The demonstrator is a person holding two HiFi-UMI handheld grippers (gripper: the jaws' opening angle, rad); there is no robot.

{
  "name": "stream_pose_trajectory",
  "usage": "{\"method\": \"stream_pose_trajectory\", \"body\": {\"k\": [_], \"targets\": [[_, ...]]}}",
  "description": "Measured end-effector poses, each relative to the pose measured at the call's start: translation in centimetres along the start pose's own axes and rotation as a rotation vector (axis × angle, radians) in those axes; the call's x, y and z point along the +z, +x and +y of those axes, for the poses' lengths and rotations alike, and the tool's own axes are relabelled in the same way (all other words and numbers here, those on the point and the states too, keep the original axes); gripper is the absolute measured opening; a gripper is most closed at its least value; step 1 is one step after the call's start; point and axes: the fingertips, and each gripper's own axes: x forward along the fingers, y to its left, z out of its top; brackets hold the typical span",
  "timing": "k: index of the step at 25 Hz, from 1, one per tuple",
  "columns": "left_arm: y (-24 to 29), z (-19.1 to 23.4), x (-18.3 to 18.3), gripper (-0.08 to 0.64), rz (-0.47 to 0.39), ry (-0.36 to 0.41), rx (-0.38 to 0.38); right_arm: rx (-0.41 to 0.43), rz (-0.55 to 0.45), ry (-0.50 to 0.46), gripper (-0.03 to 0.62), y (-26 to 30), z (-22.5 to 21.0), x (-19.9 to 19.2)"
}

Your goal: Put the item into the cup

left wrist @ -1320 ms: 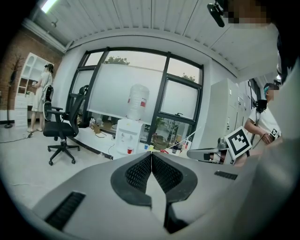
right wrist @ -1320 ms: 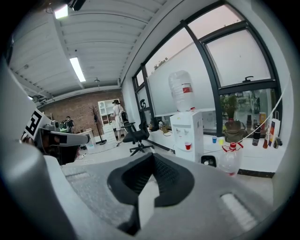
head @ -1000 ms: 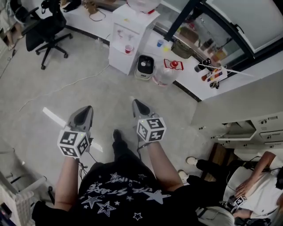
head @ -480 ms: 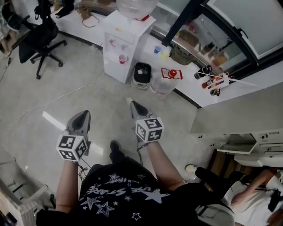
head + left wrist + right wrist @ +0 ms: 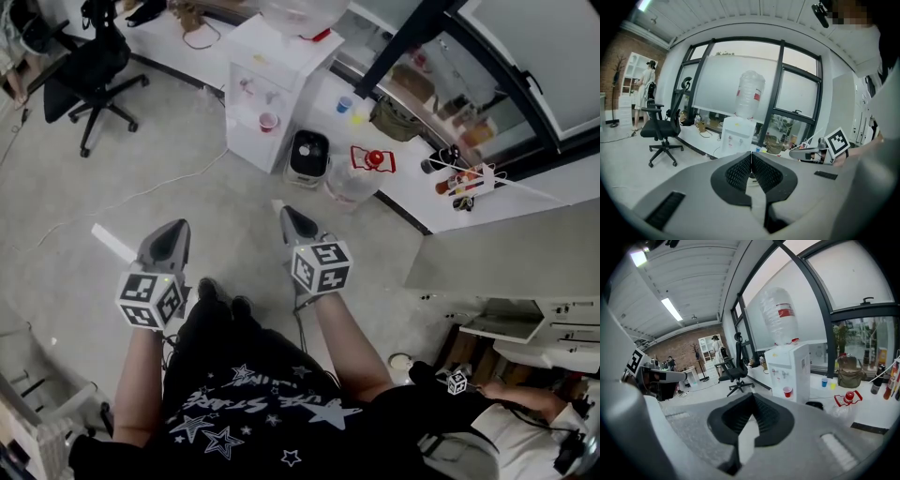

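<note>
grey polished concrete floor [image 5: 112, 150], a white cable [image 5: 131, 195] trailing over it. white water dispenser [image 5: 267, 84] stands against a low white ledge [image 5: 412, 187], big clear bottle [image 5: 750, 93] on top. black swivel chair [image 5: 89, 66] left of it, well apart. tall windows with black frames [image 5: 780, 84], most panes pale and opaque. white slatted ceiling [image 5: 740, 14], strip light [image 5: 671, 309] lit. brick wall [image 5: 686, 350] at far end, white shelf unit [image 5: 629, 79] by it. white drawer unit [image 5: 553, 323] at right edge of head view.

Water bottle [image 5: 300, 11] is running off the top edge; a seated person [image 5: 525, 424] is being cropped at lower right.
</note>
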Motion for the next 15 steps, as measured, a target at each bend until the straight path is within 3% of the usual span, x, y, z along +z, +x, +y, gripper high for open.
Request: {"method": "stream_pose_trajectory", "body": {"k": [9, 15], "targets": [[4.1, 0.1, 0.2, 0.009, 0.023, 0.006, -0.072, -0.048, -0.007, 0.043, 0.002, 1.2, -1.9, 0.5], [8.3, 2.5, 1.4, 0.009, 0.031, -0.010, -0.114, -0.088, 0.005, 0.049, 0.002, 4.6, -3.8, 1.9]]}}
